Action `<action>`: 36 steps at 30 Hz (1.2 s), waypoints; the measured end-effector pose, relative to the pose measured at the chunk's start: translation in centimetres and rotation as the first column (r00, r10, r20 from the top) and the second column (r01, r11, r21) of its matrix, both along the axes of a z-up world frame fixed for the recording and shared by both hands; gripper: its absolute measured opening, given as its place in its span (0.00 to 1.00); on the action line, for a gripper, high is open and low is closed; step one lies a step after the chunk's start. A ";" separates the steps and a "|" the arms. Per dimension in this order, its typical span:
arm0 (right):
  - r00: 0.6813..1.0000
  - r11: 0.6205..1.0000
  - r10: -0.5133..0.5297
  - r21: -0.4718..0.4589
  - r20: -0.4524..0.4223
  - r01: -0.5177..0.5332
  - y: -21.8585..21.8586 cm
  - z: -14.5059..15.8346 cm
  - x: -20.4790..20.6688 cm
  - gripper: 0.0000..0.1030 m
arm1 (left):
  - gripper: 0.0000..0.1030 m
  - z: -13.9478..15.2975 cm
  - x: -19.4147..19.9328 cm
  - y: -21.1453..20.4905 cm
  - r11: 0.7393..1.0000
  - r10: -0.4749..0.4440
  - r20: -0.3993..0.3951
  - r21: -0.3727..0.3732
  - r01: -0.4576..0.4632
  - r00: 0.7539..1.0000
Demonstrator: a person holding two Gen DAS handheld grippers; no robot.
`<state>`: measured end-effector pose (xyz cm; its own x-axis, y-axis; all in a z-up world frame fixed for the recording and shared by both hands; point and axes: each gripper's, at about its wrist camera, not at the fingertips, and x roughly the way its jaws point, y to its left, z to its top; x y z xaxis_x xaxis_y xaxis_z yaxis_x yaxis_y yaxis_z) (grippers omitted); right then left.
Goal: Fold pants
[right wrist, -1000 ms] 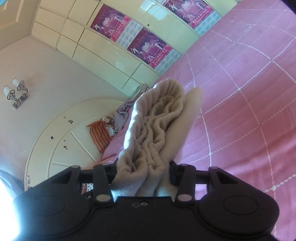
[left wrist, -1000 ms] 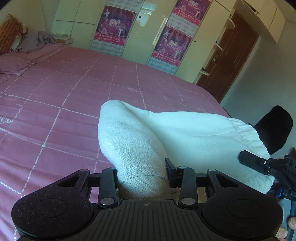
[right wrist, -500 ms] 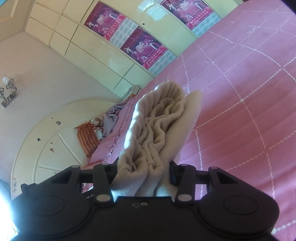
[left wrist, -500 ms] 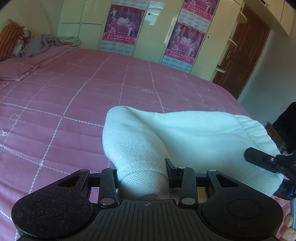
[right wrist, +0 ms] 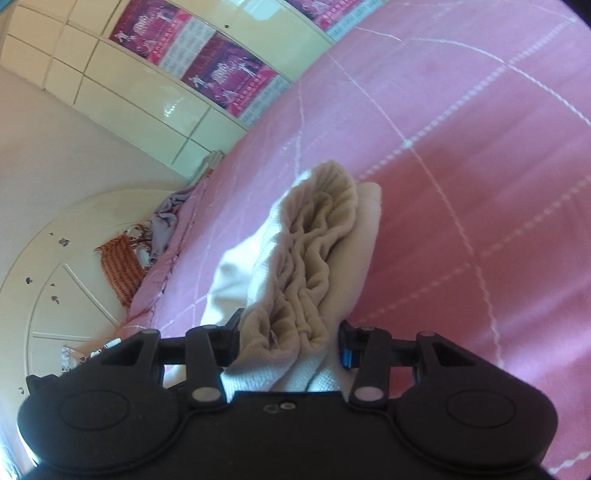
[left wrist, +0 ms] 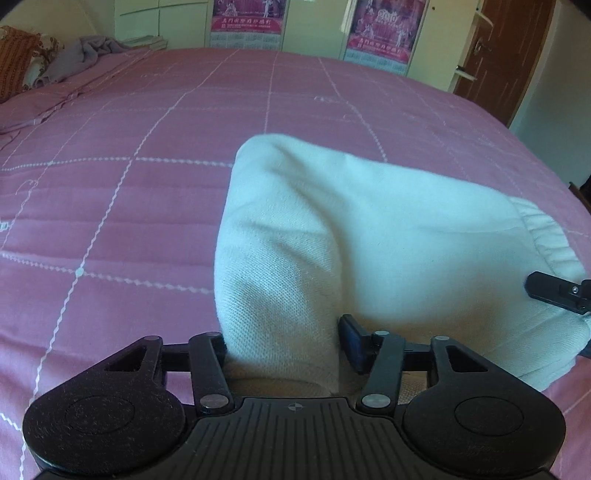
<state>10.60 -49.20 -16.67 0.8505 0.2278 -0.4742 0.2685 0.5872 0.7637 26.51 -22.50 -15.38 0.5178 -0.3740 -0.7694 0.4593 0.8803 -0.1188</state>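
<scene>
Jaws of the left gripper (left wrist: 282,341) are opening around the pale cream knit pants (left wrist: 369,236), now lowered onto the pink quilted bed (left wrist: 110,184), while the right gripper (right wrist: 290,338) is still clamping the gathered waistband, so the fold is landing.

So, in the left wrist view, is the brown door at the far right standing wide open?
No, the brown door sits closed in its frame, beyond the pink bedspread.

A pink quilted bedspread (left wrist: 147,206) covered the bed; magenta posters (left wrist: 246,16) hung on cream wardrobe doors (right wrist: 140,92).
</scene>
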 end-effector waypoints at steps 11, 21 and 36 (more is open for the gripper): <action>0.979 0.979 -0.061 -0.205 -0.193 0.021 1.7 -0.5 -1.3 0.54 | 0.83 0.1 -0.7 3.0 0.993 0.121 -0.039 -0.005 -0.121 0.992; 0.994 0.745 0.019 -0.662 -0.104 -0.083 10.0 6.6 -1.3 0.48 | 0.82 1.3 -3.1 0.1 0.997 0.024 0.045 0.073 -0.028 0.999; 0.950 0.741 -0.034 -0.646 -0.310 -0.185 11.1 2.2 0.1 0.44 | 0.94 0.6 -4.8 -1.7 0.988 0.012 0.043 0.152 -0.019 0.999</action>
